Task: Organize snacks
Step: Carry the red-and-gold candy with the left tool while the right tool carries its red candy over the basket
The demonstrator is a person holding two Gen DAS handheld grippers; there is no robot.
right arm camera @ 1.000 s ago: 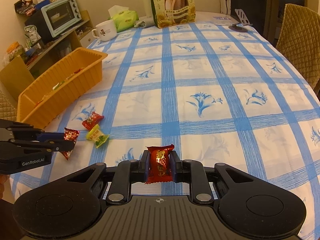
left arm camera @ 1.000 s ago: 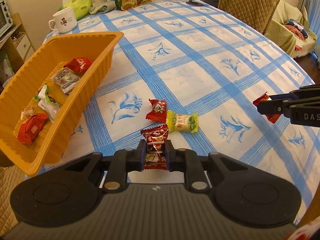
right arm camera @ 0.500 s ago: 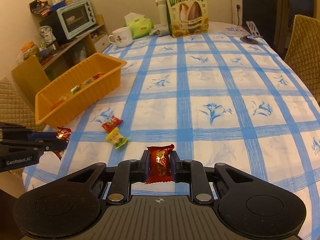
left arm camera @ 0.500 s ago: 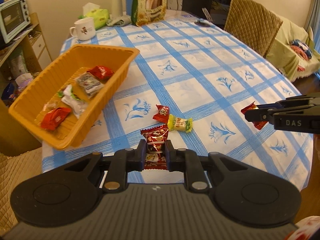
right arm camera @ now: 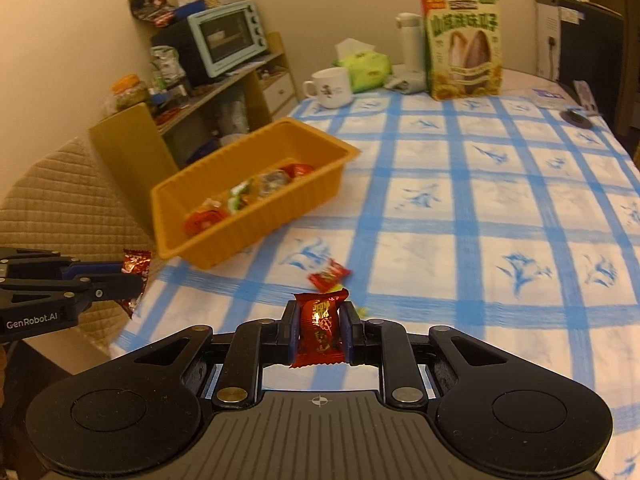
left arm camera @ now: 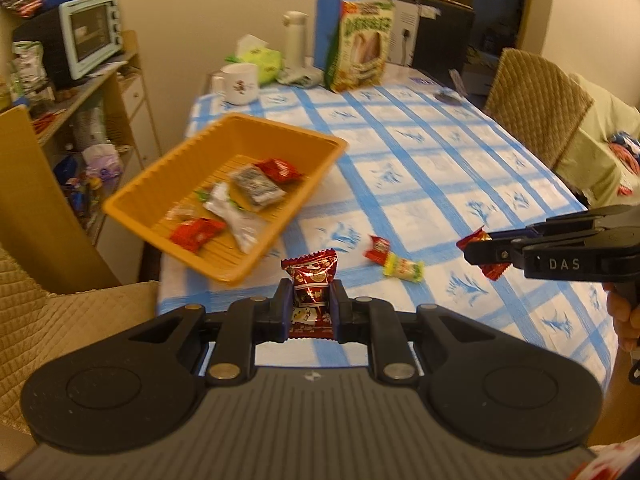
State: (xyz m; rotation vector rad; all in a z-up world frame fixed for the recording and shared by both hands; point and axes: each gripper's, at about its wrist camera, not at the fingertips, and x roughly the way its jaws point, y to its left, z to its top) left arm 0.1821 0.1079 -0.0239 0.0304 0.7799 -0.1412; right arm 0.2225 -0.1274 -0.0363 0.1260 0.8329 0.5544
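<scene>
Left claw point(left arm camera: 310, 304) clamped on dark red patterned packet point(left arm camera: 311, 280), held above near table edge. Right claw point(right arm camera: 320, 330) clamped on plain red packet point(right arm camera: 320, 326), also clear of table point(right arm camera: 500, 220). Red candy point(left arm camera: 377, 246) and yellow-green candy point(left arm camera: 403, 270) lie touching on cloth. Orange basket point(left arm camera: 192, 168) at table's left edge, several wrapped snacks inside.

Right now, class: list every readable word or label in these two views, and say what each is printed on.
"DAS": side of the black right gripper.
"GenRobot.AI": side of the black left gripper.
Tall green sunflower-seed bag: Chinese title too blurred to read.
Red foil snack wrappers, white ceramic mug: print unreadable.
</scene>
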